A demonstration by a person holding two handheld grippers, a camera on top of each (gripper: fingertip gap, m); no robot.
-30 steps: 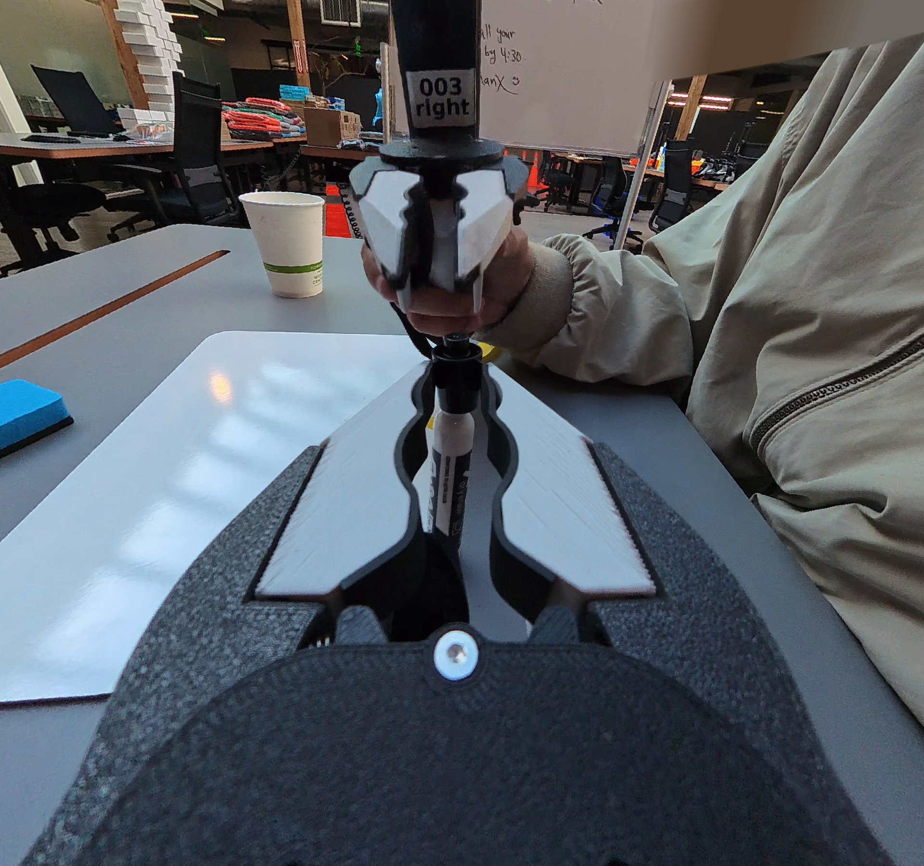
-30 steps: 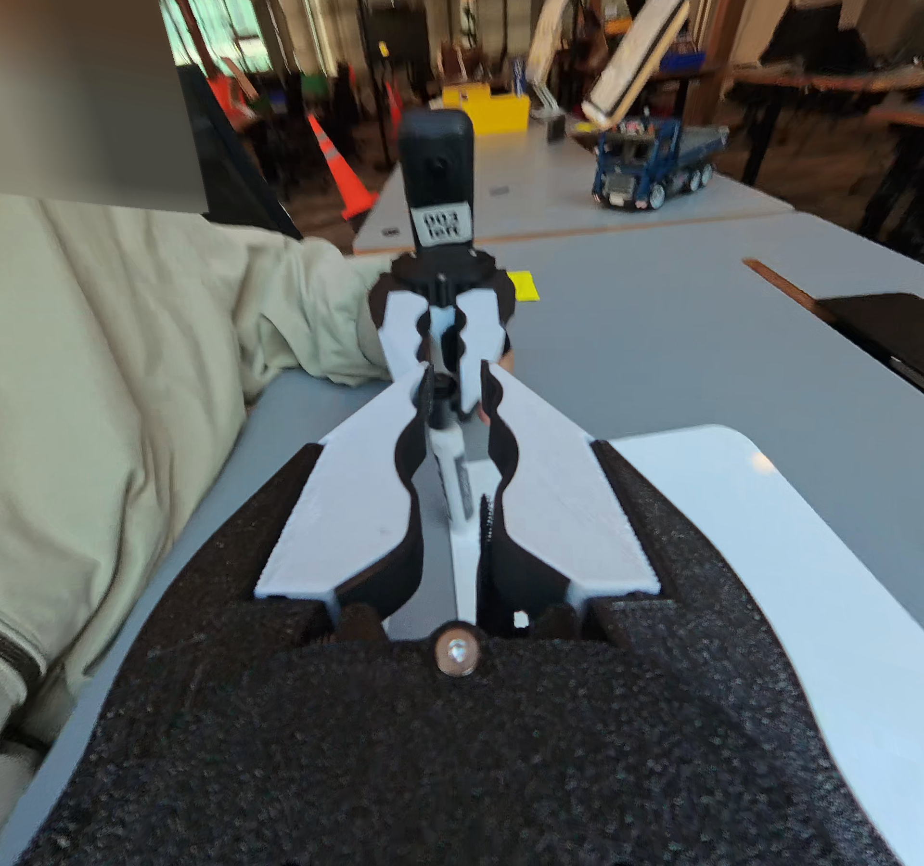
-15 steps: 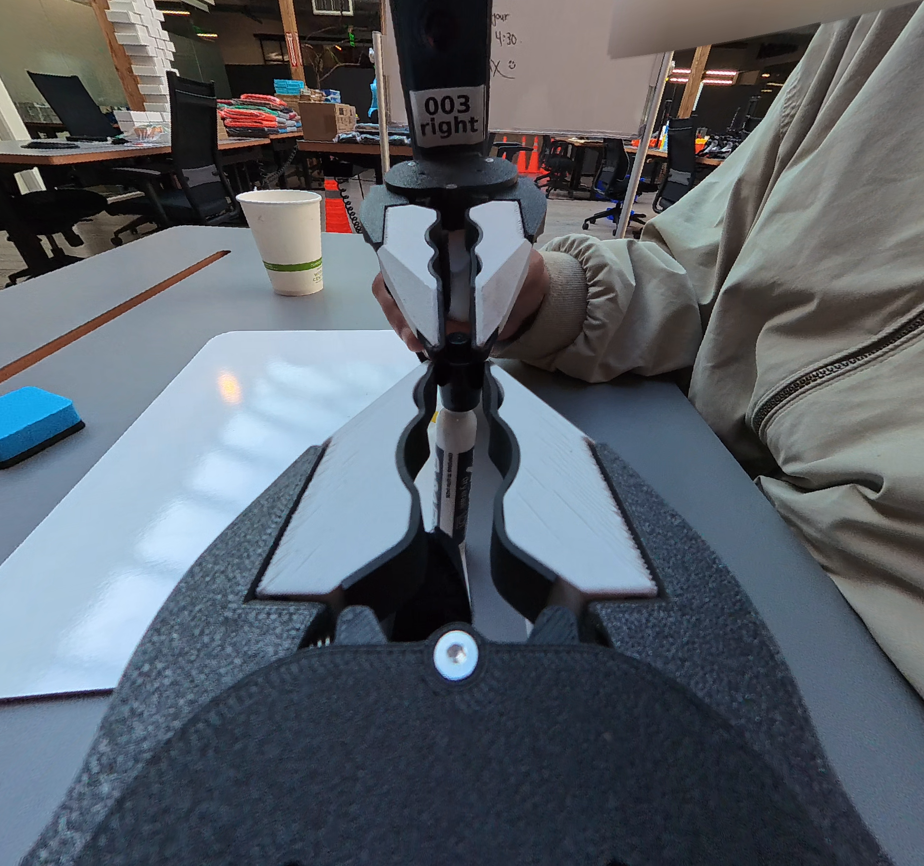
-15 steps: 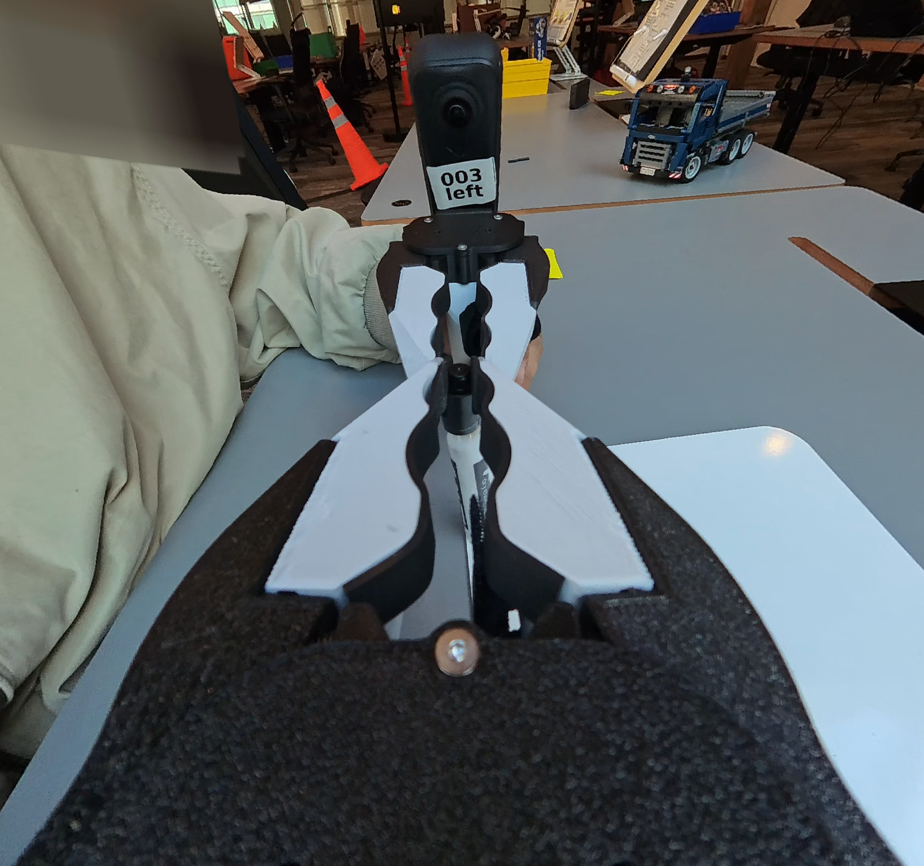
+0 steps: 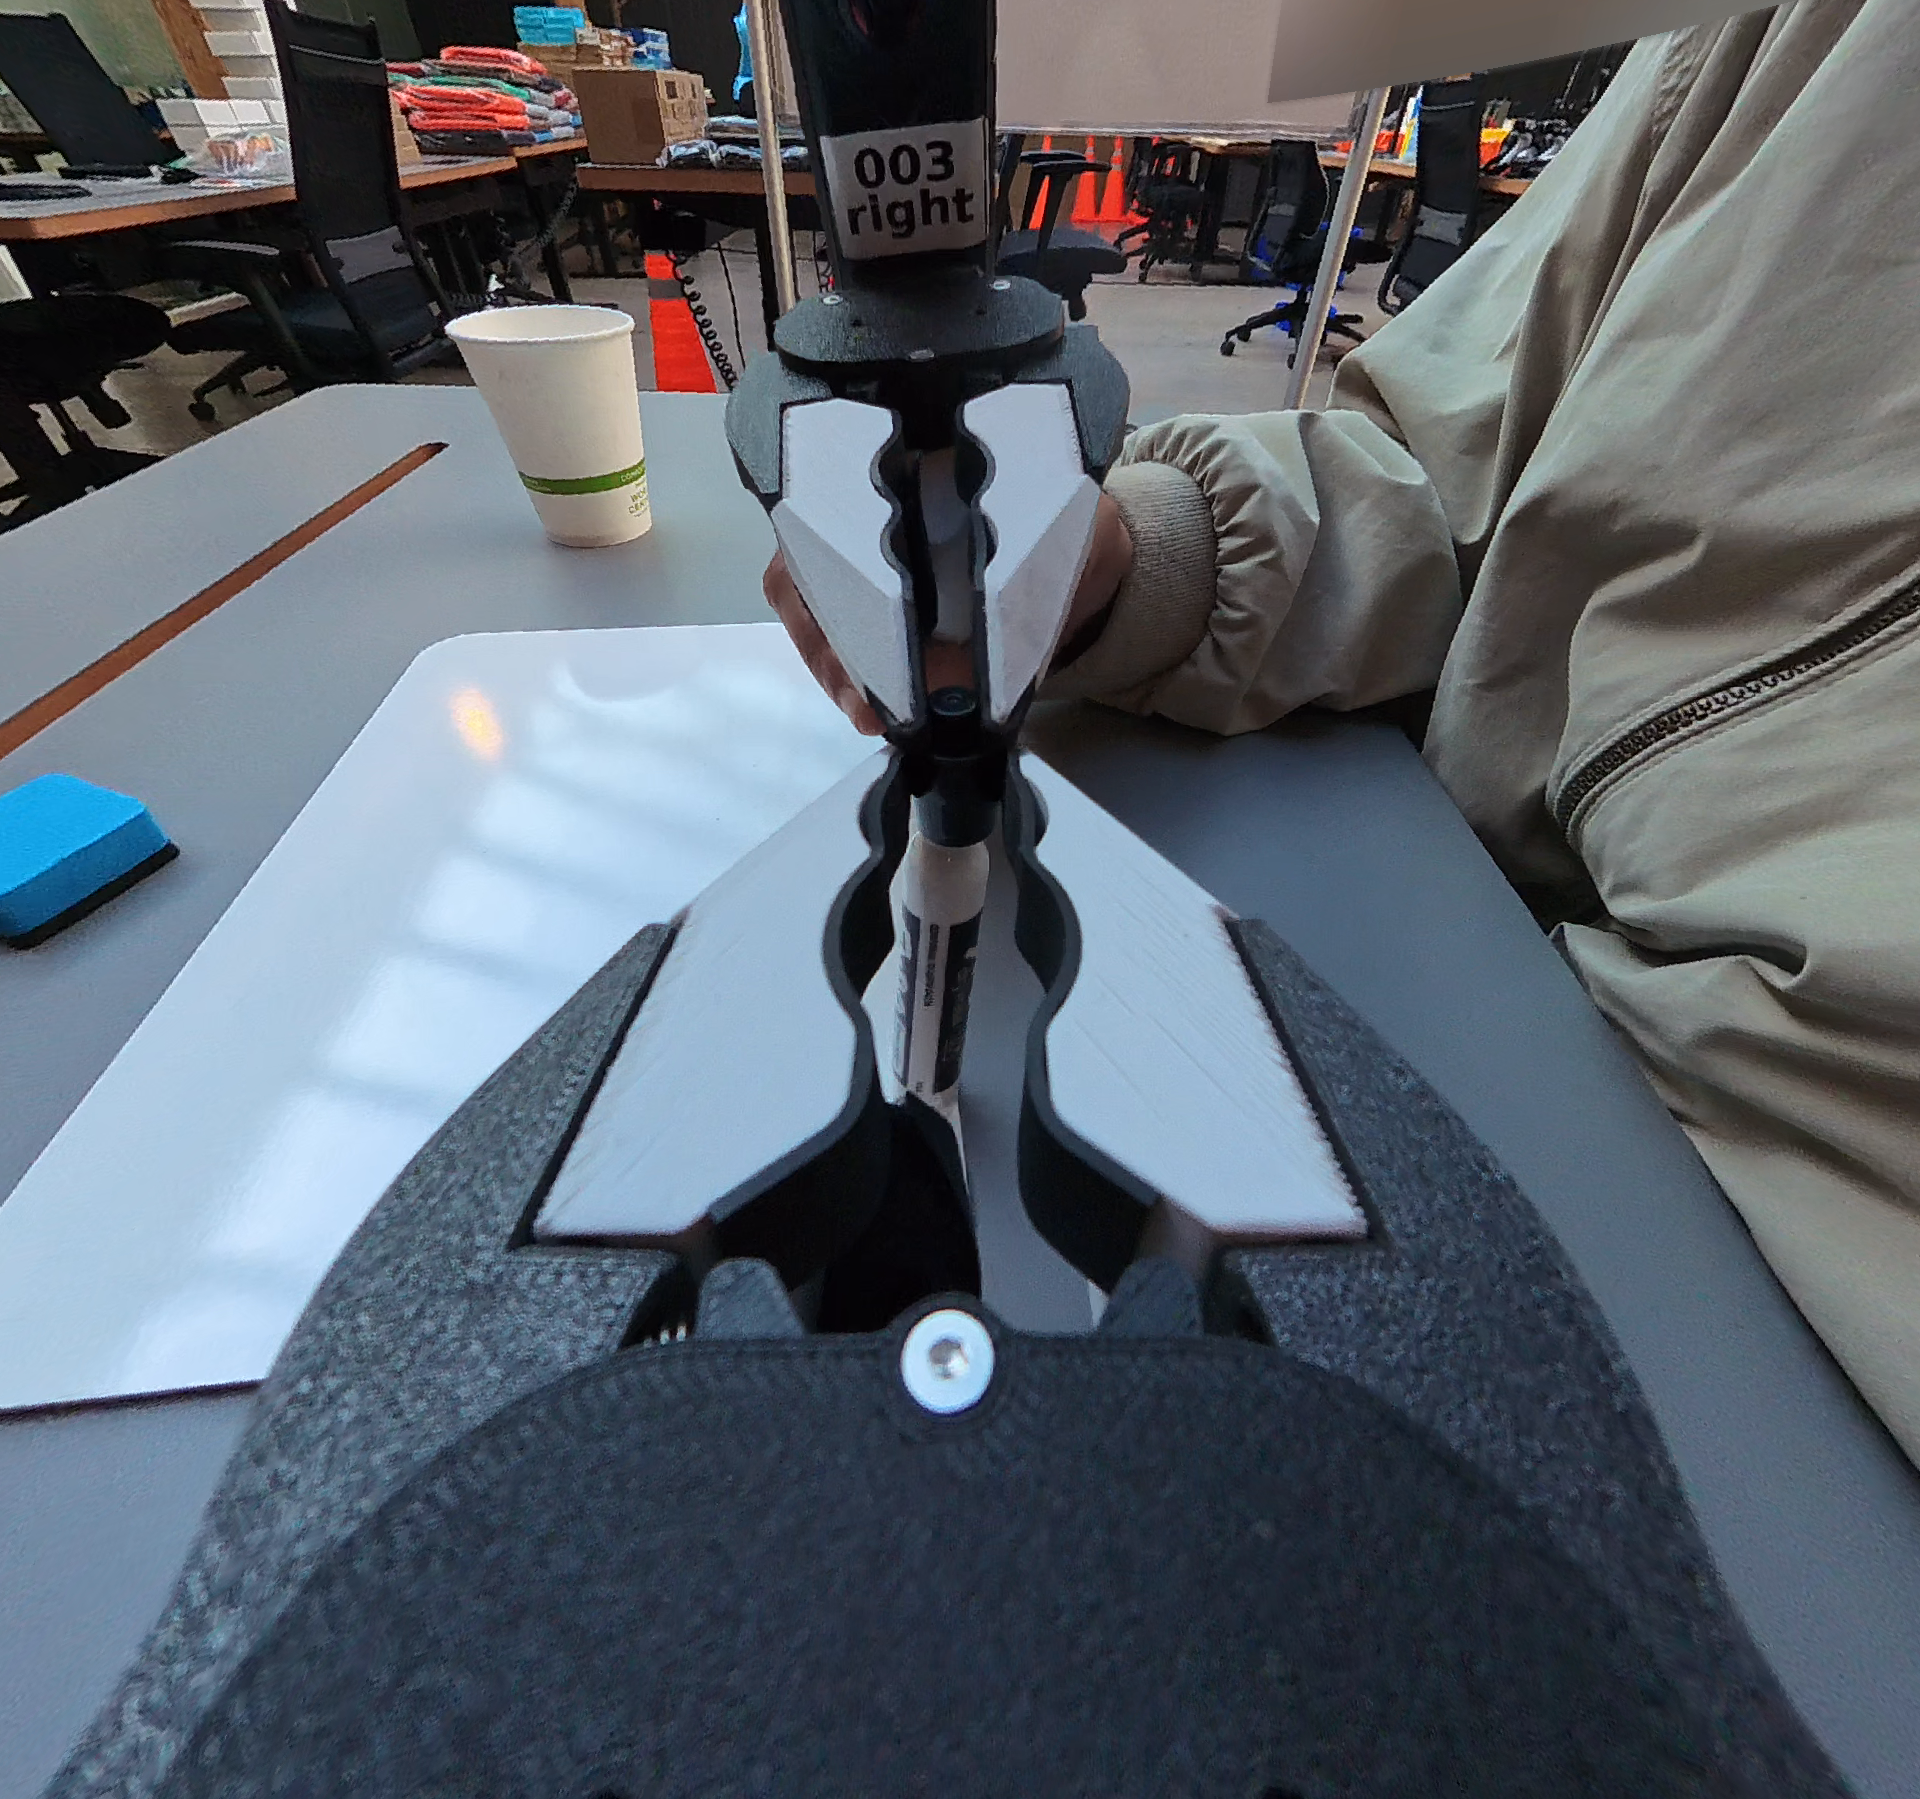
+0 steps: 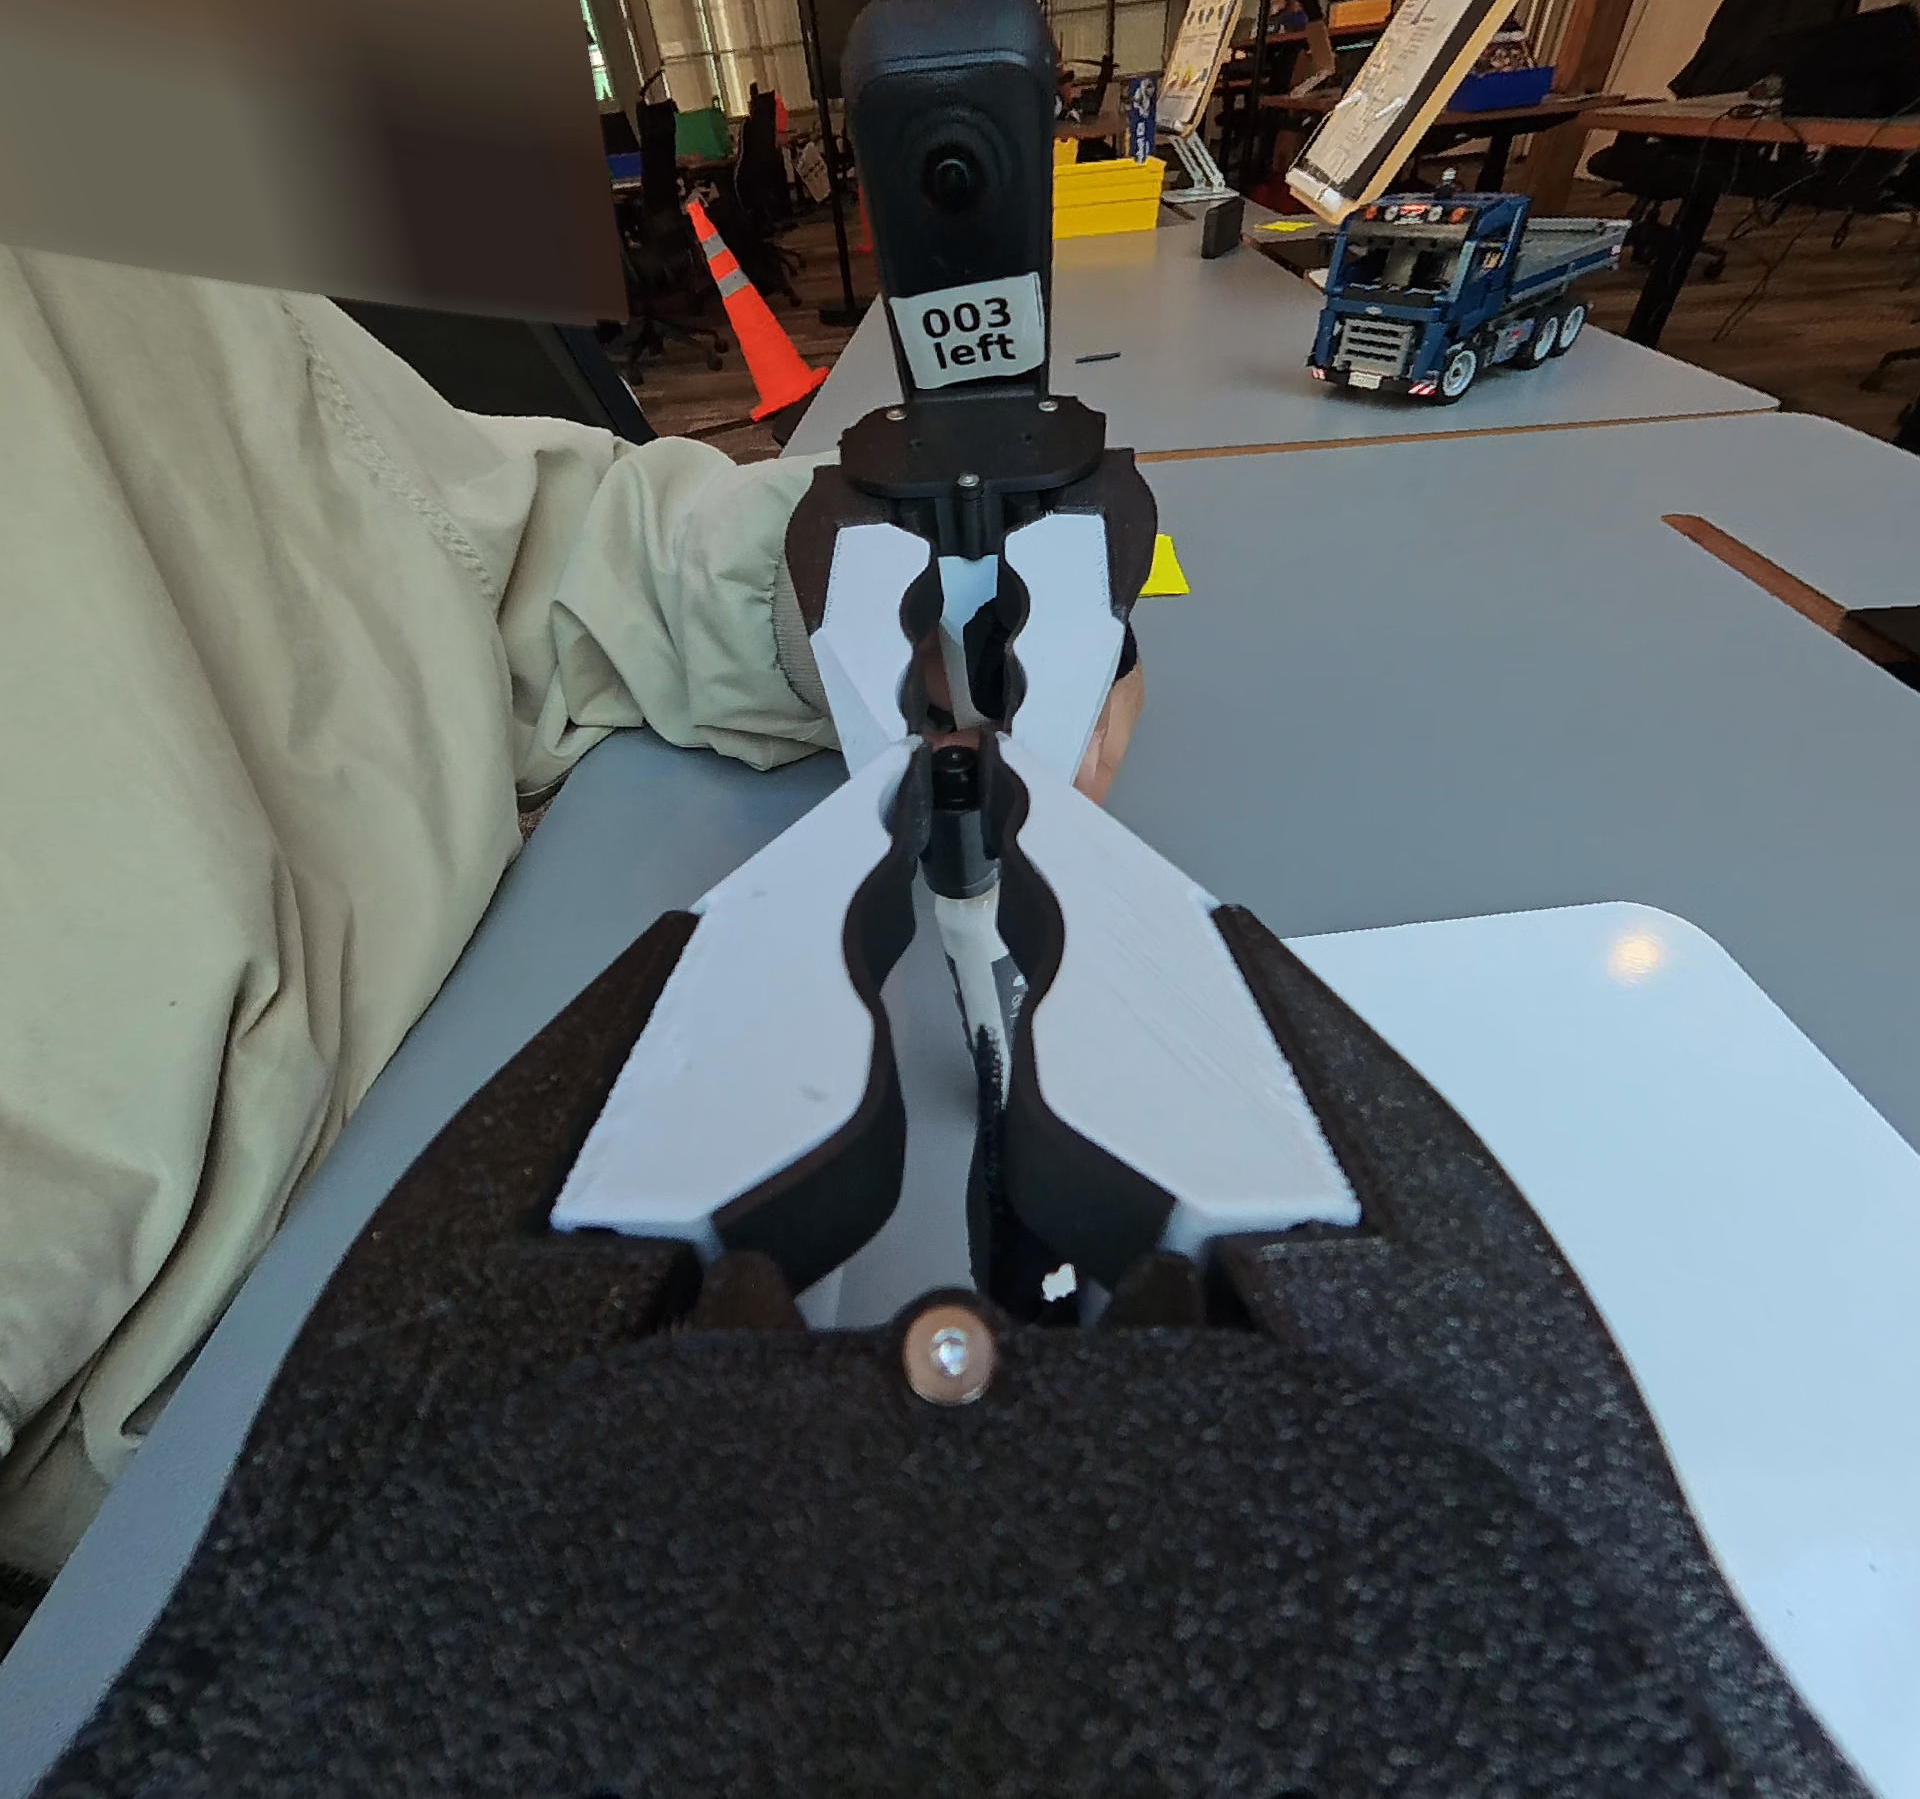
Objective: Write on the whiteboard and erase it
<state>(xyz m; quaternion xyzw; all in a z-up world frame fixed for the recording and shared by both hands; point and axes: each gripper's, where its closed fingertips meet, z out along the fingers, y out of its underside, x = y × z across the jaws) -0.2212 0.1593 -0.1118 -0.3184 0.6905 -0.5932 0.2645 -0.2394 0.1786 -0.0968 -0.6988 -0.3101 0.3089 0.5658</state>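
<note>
Our left tongs (image 5: 951, 783) have a marker (image 5: 940, 949) lying in them, its white barrel between the fingers and its black end pinched at the narrowed tips. Our right tongs (image 6: 956, 783) meet them tip to tip above the near edge of the grey table (image 5: 1299, 866). They too are nipped onto a black end with a white barrel behind, and we cannot tell whether both grip one marker. A white board (image 5: 416, 918) lies flat beside them. Off its left edge sits a blue eraser (image 5: 73, 856), and beyond its far edge stands a paper cup (image 5: 566, 419). On a farther table we see a blue toy truck (image 6: 1455, 295)
</note>
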